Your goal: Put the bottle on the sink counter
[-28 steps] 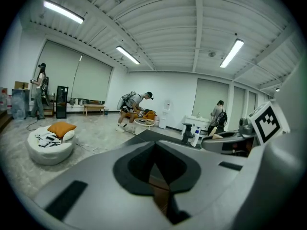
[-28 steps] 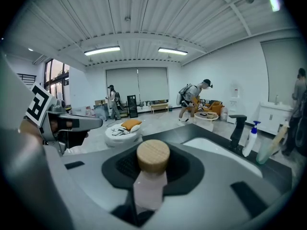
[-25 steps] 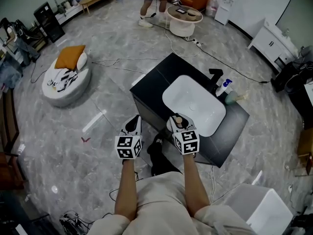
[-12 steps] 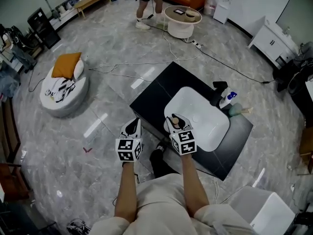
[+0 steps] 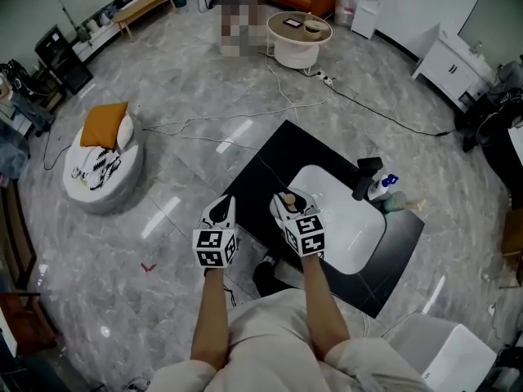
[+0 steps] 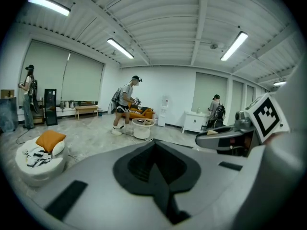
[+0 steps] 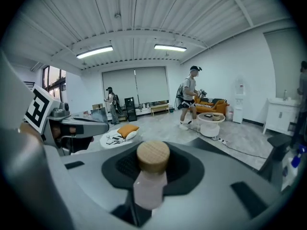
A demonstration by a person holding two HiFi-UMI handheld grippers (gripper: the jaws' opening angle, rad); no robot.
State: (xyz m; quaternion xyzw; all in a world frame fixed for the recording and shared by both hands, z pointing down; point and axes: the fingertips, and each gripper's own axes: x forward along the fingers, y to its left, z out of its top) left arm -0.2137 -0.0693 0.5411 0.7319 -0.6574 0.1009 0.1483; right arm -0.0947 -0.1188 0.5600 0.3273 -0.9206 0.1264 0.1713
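Observation:
A small pale bottle (image 7: 150, 186) with a round wooden cap (image 5: 288, 199) stands upright between the jaws of my right gripper (image 5: 286, 204), which is shut on it. In the head view that gripper hangs over the near left edge of the black sink counter (image 5: 270, 170), next to the white basin (image 5: 347, 219). My left gripper (image 5: 221, 209) is beside it on the left, over the floor just short of the counter. Its jaws are shut with nothing between them in the left gripper view (image 6: 160, 178).
A black faucet (image 5: 364, 178) and a blue-capped bottle (image 5: 382, 184) stand at the basin's far side. Cables (image 5: 245, 121) lie on the floor. A round white table (image 5: 298, 37), a pouf with an orange cushion (image 5: 98, 158) and a white box (image 5: 441, 349) stand around.
Both grippers have moved forward toward the sink counter. The right one, still holding the bottle, has gone from short of the counter to over its near edge by the basin.

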